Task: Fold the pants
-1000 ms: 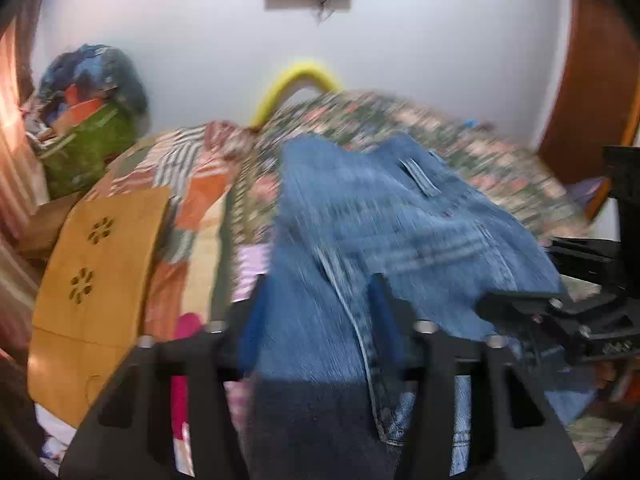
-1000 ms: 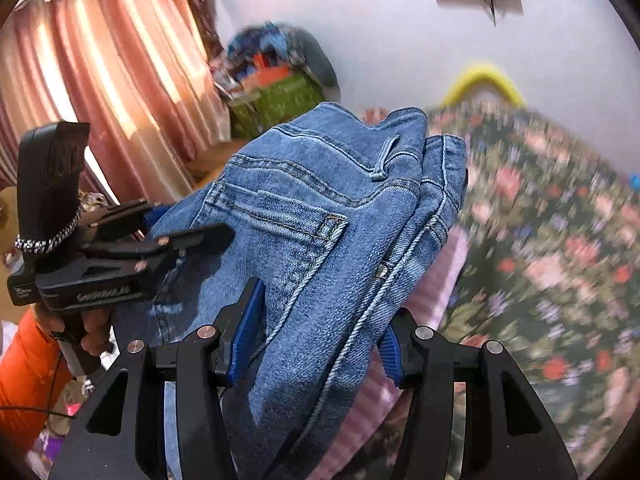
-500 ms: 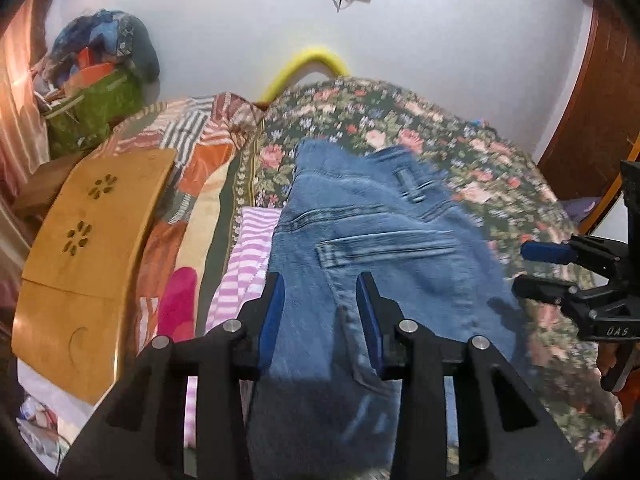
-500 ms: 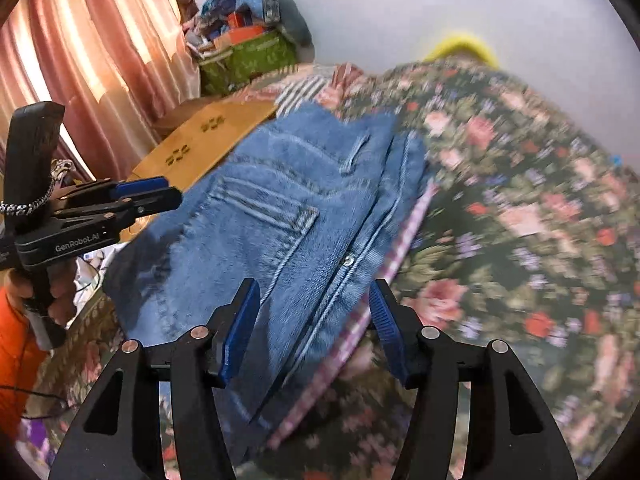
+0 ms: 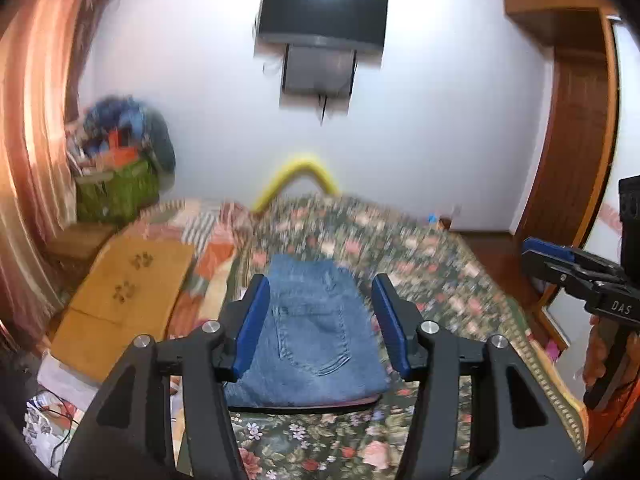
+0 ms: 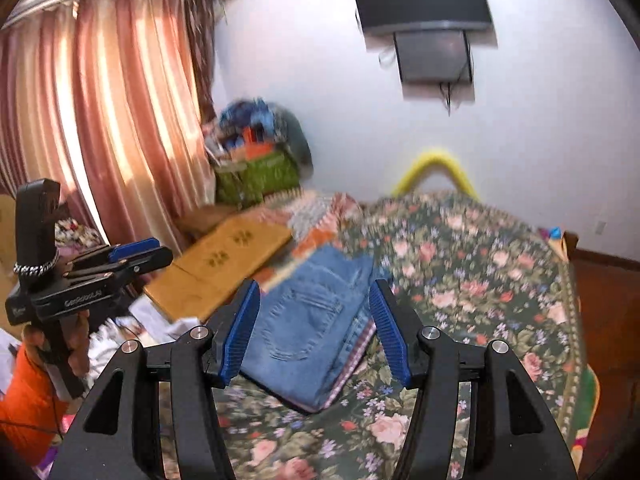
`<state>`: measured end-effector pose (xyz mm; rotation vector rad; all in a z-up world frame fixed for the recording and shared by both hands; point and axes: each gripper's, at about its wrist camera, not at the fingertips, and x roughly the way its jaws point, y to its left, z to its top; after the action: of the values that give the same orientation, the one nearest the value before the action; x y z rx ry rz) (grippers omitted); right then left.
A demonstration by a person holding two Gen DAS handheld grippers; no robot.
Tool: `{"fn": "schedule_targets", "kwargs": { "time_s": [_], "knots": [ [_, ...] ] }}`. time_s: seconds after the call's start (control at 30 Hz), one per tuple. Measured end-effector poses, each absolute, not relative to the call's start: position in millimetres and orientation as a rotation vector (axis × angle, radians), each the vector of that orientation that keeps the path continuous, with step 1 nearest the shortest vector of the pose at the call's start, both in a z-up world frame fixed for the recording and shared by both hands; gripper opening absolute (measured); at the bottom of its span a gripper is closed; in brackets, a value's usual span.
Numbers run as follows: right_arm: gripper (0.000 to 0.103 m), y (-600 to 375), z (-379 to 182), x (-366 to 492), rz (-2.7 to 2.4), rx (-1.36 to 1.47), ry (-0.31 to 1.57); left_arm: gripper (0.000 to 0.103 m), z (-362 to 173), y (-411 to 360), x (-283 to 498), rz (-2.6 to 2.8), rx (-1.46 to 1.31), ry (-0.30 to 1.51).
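The jeans [image 5: 316, 340] lie folded into a compact block on the flowered bedspread [image 5: 452, 292], back pocket up, toward the near left part of the bed. Both tools hang above them with nothing held: the left gripper [image 5: 320, 320] has its jaws spread wide, and so does the right gripper [image 6: 314, 328].

Judging by the neat stack, the folding looks finished or close to it, and the step in hand is pulling clear. To do that well, lift straight up and back, so no blue pad [image 5: 250, 330] catches the top layer and drags the fold open. If any touch-up is wanted, press down flat on the block; do not pinch a single layer.

A striped pink cloth [image 6: 354, 354] peeks out under the right side of the jeans; keep from hooking it. Left of the jeans a wooden board [image 5: 120, 300] lies on the bed, close to their edge, so room on that side is tight. To the right and far side the bedspread is open, with space to move. The near edge of the bed is close below both tools.
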<state>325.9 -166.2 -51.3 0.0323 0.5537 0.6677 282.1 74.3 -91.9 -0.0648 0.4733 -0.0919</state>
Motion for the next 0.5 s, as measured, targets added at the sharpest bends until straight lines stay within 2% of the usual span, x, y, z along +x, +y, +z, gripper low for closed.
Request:
{"fn": "schedule_targets", "kwargs": {
  "time_s": [0.03,0.1,0.2,0.27,0.4,0.5],
  "knots": [
    [0.053,-170,-42,314,0.674,0.04,0.53,0.054,-82,70,267,-0.085,-0.053,0.445],
    [0.053,-177,-26,290,0.686,0.051,0.478,0.063,-65,61,239,-0.08,-0.041,0.393],
    [0.055,-181,-6,255,0.701,0.052,0.402,0.066,-46,50,200,-0.084,-0.036,0.328],
    [0.061,-183,3,235,0.707,0.057,0.356,0.069,-37,40,175,-0.066,-0.004,0.28],
    [0.069,-183,18,197,0.699,0.055,0.268,0.083,-31,29,141,-0.059,0.014,0.226],
    [0.079,-181,19,180,0.694,0.058,0.235,0.086,-30,24,123,-0.051,0.027,0.199]
  ]
}}
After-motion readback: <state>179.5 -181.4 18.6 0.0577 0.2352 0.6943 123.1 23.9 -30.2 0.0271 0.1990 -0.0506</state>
